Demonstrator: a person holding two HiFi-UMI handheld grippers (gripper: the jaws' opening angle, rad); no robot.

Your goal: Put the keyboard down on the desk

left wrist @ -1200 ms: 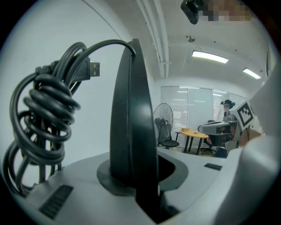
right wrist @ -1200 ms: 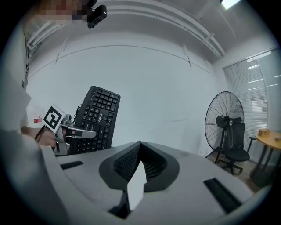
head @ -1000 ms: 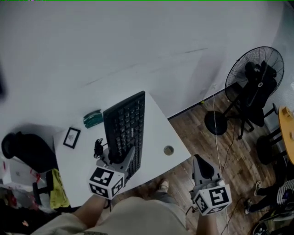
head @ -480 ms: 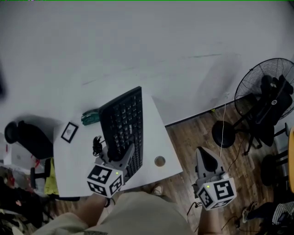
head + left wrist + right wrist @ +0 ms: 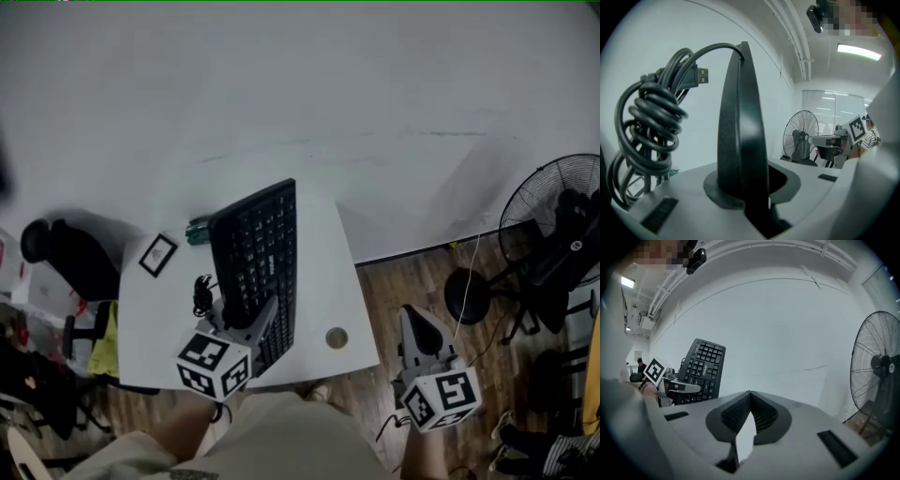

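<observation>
Your left gripper is clamped on the near short end of the keyboard, which rises tilted beyond the fingers and appears to be clear of the desk. Your right gripper is pinched together on nothing, well off to the right. Lower the far end flat before you loosen the grip. Mind the coiled cable just left of the fingers, so it doesn't end up under the keyboard.
</observation>
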